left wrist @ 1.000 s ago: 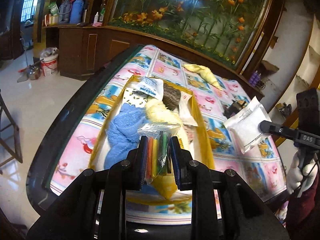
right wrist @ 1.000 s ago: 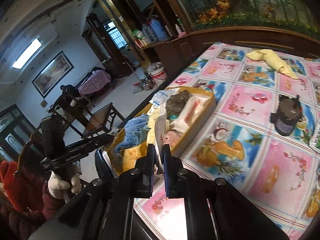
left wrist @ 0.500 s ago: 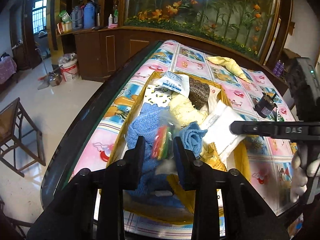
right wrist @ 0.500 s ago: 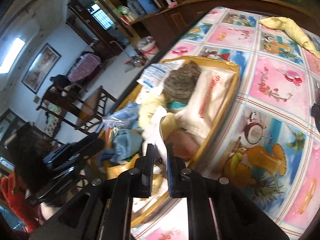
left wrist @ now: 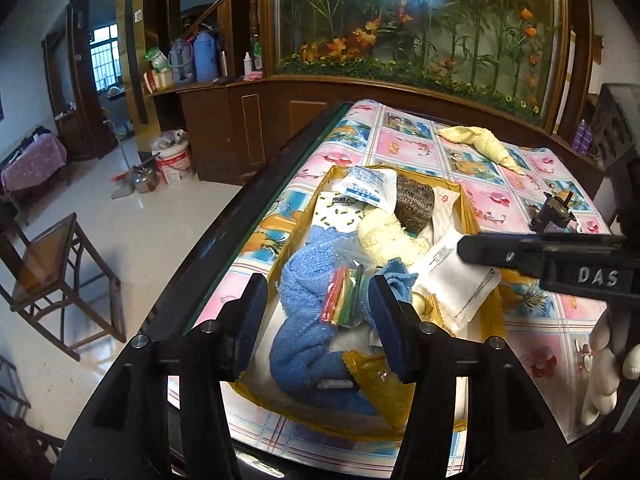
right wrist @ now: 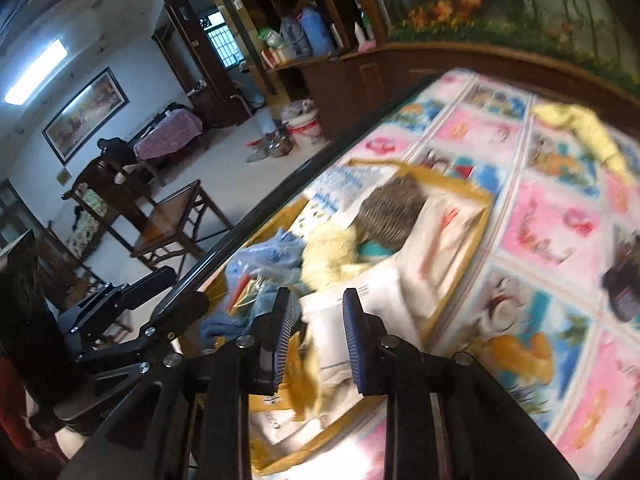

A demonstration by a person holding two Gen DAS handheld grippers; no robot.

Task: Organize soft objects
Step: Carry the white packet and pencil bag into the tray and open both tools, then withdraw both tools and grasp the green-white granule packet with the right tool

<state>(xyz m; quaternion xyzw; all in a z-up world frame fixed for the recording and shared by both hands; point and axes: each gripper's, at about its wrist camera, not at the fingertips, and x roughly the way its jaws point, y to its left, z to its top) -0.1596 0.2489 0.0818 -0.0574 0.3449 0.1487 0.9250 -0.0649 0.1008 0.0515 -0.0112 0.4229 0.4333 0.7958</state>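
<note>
Left gripper angling downward over the near end of the yellow box, jaws just opening, standing apart with the clear bag of coloured sticks lying loose between them, neither pad pressing on it. Bag resting on the blue towel, at about 12 o'clock from the fingertips. Right gripper also tilting down, entering the left wrist view from 3 o'clock, carried by a white-gloved hand. Its jaws just parting too, a narrow gap showing, with the white packet lying beyond them on the box's contents; whether either pad is touching it, impossible to tell through the blur.

Sitting deeper in the box, toward 12 o'clock: a cream fluffy cloth, a brown knitted item, a blue-printed white pouch and a spotted packet. Box lying on the cartoon-patterned tablecloth, close to the table's dark left edge. Further out on the cloth, a yellow rag at 1 o'clock near the far end, and a small black object at 2 o'clock, well apart from the box.

Standing on the pale tiled floor at 9 o'clock, a wooden chair; at 11 o'clock, a white bucket beside the dark wooden cabinet. Rising behind the table's far end, a glass panel of artificial flowers. Sitting on the cabinet top at 11 o'clock, blue flasks.
</note>
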